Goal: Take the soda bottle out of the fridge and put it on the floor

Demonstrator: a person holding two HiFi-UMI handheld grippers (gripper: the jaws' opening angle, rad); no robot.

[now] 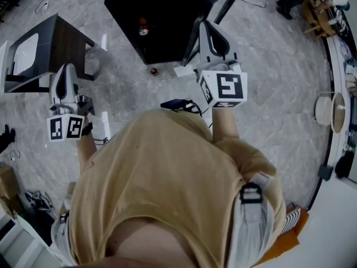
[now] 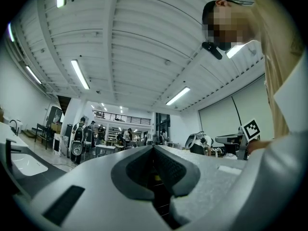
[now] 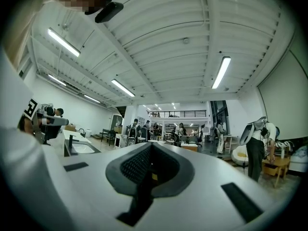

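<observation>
In the head view a black box-shaped fridge (image 1: pixel 156 15) stands on the marble floor ahead of me, seen from above, with a small reddish item (image 1: pixel 143 30) on it. A small red-topped object (image 1: pixel 154 71) stands on the floor by its front corner; I cannot tell whether it is the soda bottle. My left gripper (image 1: pixel 64 74) is at the left and my right gripper (image 1: pixel 212 33) is near the fridge's right corner. Both are tilted up toward the ceiling. The left gripper (image 2: pixel 155 150) and the right gripper (image 3: pixel 151 146) are shut with nothing between the pads.
A dark table with a white basin (image 1: pixel 33 54) stands at the left. A black cable bundle (image 1: pixel 179 104) lies on the floor in front of me. At the right are a round wooden stand (image 1: pixel 330 111) and a curved white counter edge (image 1: pixel 334 66). People stand far off in the hall.
</observation>
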